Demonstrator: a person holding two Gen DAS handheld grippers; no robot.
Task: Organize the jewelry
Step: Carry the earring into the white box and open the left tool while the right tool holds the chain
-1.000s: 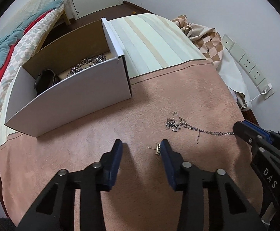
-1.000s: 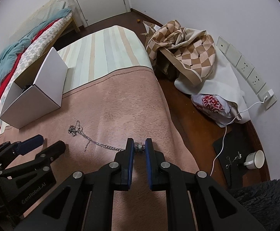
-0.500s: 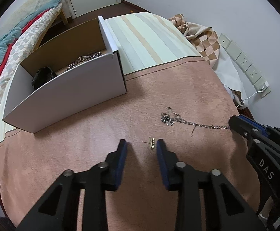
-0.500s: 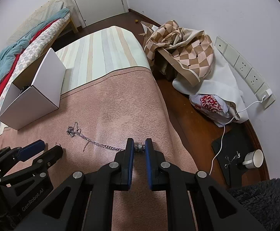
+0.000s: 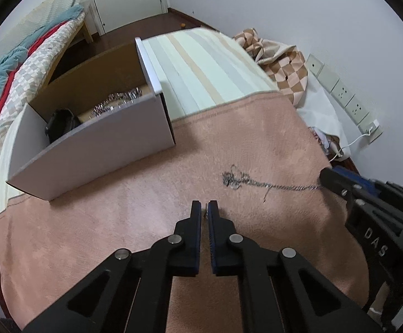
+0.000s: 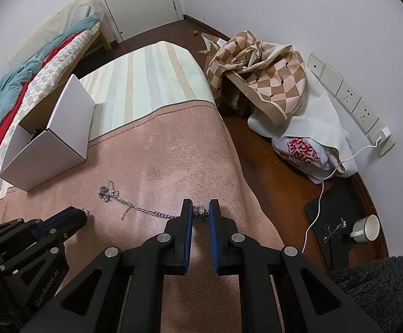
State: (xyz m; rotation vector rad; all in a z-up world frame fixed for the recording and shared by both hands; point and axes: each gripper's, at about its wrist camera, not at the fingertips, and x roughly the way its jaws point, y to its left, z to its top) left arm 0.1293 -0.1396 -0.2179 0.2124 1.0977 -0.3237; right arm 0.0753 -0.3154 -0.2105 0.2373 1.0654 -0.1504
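Note:
A silver chain necklace lies on the pink blanket. My right gripper is shut on the chain's silver end bead; the chain trails left from it. My left gripper is shut on a small gold earring, mostly hidden between the pads. It also shows in the right wrist view. A white cardboard box at the upper left holds a silver chain and a black item.
The striped mattress lies behind the blanket. The bed's right edge drops to a wooden floor with a checkered cloth, a plastic bag, a white cable and a cup. Another bed stands at far left.
My left gripper has closed from wide open onto the small gold earring. The right gripper has kept its hold on the chain's end and barely moved.

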